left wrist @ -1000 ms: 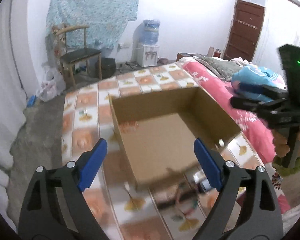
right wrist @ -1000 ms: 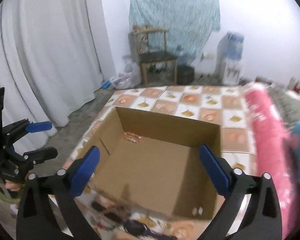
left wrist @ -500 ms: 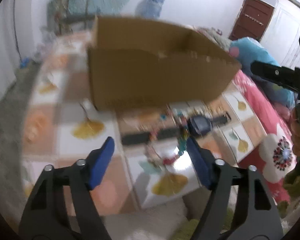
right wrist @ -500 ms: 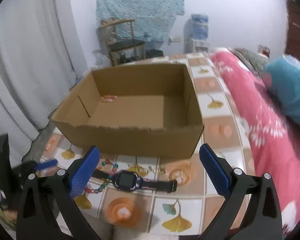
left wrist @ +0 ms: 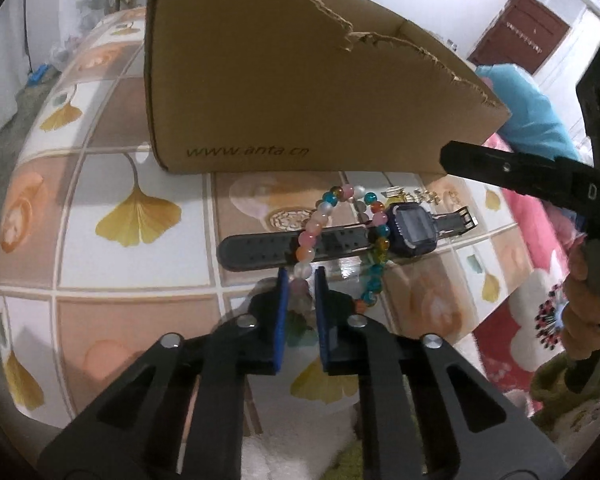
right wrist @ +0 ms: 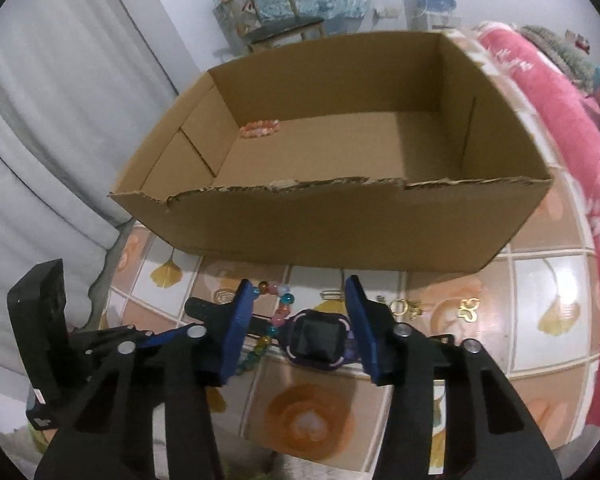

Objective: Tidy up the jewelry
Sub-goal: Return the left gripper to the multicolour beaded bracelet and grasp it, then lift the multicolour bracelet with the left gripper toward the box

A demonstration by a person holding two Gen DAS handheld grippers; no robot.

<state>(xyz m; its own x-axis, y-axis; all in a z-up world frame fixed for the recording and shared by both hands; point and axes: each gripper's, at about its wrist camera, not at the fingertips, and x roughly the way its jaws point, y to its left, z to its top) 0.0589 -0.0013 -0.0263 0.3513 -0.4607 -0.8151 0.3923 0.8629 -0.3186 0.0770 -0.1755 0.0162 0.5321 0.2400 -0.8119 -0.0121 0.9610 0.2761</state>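
Left gripper (left wrist: 300, 276) has its jaws closing on the near end of the beaded bracelet (left wrist: 315, 222), beads pinched right between the blue pads. Right gripper (right wrist: 298, 298) is closing too, jaws either side of the watch (right wrist: 318, 340) face; can't tell if the pads are touching it yet. Using the watch as the landmark: it lies flat on the tiled tabletop (left wrist: 136, 248), the bracelet draped across its strap, a few gold trinkets (right wrist: 468, 307) just beyond it, and the cardboard box (right wrist: 340, 224) right behind that. Inside the box, at the far left corner, sits a pink bracelet (right wrist: 260, 128).
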